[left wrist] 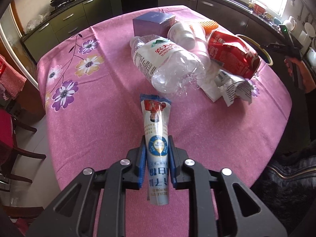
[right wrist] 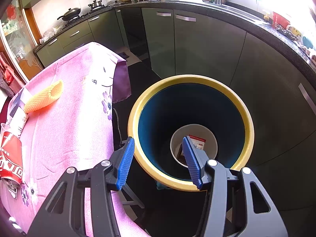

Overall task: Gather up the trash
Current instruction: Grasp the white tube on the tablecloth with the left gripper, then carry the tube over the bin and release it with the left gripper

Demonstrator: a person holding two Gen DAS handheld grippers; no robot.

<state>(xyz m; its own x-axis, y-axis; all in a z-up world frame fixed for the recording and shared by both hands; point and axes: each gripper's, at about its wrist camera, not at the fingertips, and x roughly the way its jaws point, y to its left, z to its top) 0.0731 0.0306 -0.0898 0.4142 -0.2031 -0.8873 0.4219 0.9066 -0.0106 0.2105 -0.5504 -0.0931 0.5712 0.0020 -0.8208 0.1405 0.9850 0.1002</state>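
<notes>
So the left hand-held gripper (left wrist: 157,152) is clamped tight on a toothpaste tube (left wrist: 156,138), blue pads pressing both sides of its lower half, the crimped end sticking out ahead over the pink flowered tabletop (left wrist: 98,118).

Right past the tube's tip lies a crushed clear water bottle (left wrist: 167,65) on its side, pretty much in the way straight ahead. Just to the right of that sits a dented red can (left wrist: 233,53), resting partly on some crumpled printed paper (left wrist: 235,88). Behind the bottle there's a white cup (left wrist: 183,34) tipped over, a purple box (left wrist: 153,23) and something orange and bumpy (left wrist: 212,26). From the other camera it looks like a foam net sleeve, though I'm not totally sure.

The right hand-held gripper (right wrist: 158,158) is about half open with nothing in it, hanging over a yellow-rimmed bin (right wrist: 248,118) with a dark blue inside, just off the tabletop's edge. At the bottom of the bin there's a small red-and-white carton (right wrist: 197,141). Dark kitchen cabinets (right wrist: 207,49) stand right behind the bin.
</notes>
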